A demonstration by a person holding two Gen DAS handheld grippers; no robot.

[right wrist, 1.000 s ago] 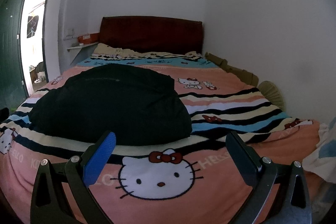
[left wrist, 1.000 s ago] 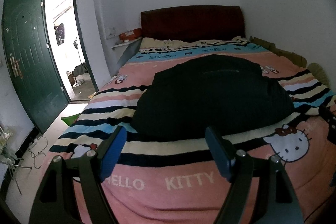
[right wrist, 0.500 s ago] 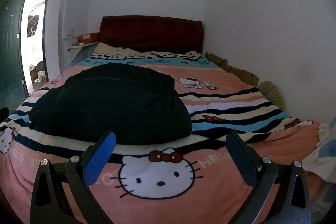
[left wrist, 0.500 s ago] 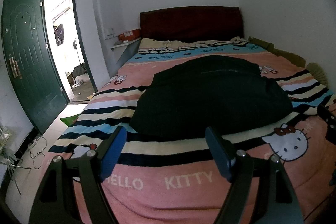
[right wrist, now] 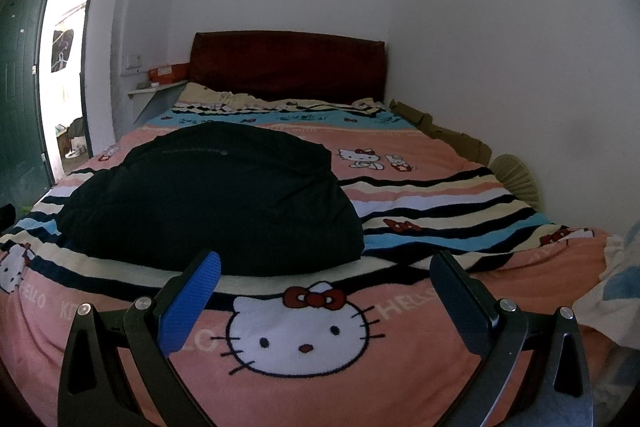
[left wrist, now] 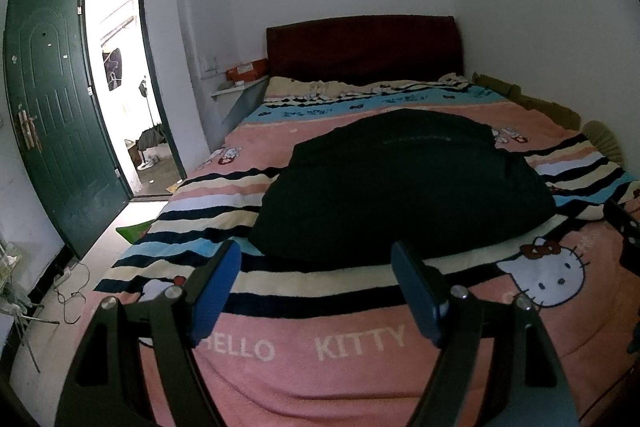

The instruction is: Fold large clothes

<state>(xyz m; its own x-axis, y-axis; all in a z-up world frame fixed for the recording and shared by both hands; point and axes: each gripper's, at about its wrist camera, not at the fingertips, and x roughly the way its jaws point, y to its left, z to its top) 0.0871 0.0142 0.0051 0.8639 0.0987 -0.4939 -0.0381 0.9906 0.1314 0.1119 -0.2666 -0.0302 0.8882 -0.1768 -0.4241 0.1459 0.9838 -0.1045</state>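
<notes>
A large black garment (left wrist: 404, 183) lies bunched in a mound on the bed, over the striped Hello Kitty blanket (left wrist: 304, 347). It also shows in the right wrist view (right wrist: 216, 199), left of centre. My left gripper (left wrist: 316, 267) is open and empty, held above the foot of the bed just short of the garment's near edge. My right gripper (right wrist: 326, 271) is open and empty, near the garment's right near corner, above the blanket (right wrist: 440, 195). The right gripper's fingers (left wrist: 624, 231) show at the right edge of the left wrist view.
A dark red headboard (left wrist: 364, 47) stands at the far wall. A green door (left wrist: 60, 115) is open at the left, with cables on the floor (left wrist: 68, 287). A white wall (right wrist: 520, 67) runs along the bed's right side. A light cloth (right wrist: 612, 291) lies at the right.
Both gripper views have shifted very slightly. The garment has not moved and both grippers stay open.
</notes>
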